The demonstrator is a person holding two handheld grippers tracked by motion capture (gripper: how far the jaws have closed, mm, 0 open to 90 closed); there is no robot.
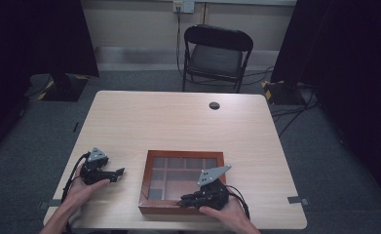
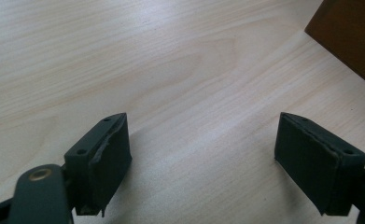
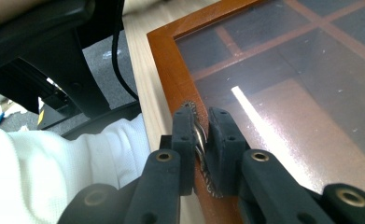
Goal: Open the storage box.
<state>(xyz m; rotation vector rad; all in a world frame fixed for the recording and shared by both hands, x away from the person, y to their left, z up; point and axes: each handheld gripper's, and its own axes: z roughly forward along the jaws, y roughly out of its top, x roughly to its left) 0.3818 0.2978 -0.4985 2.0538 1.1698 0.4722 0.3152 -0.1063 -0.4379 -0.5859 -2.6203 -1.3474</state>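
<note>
A shallow wooden box [image 1: 146, 180] with a glass lid over several compartments lies near the table's front edge. My right gripper [image 1: 184, 200] sits at the box's front rim. In the right gripper view its jaws [image 3: 201, 126] are shut on a small silvery metal clasp [image 3: 199, 135] fixed to the brown lid frame [image 3: 168, 56]. Left of the box, my left gripper [image 1: 119, 173] rests low over bare table and points toward it. Its pads [image 2: 108, 158] stand wide apart with nothing between them, and the box's corner [image 2: 348, 37] shows at the upper right.
The light wood table [image 1: 178, 122] has a round cable hole [image 1: 214, 105] near its far edge. A black folding chair [image 1: 216, 53] stands behind it. A white sleeve [image 3: 54, 163] and the table's front edge lie close beside the right gripper.
</note>
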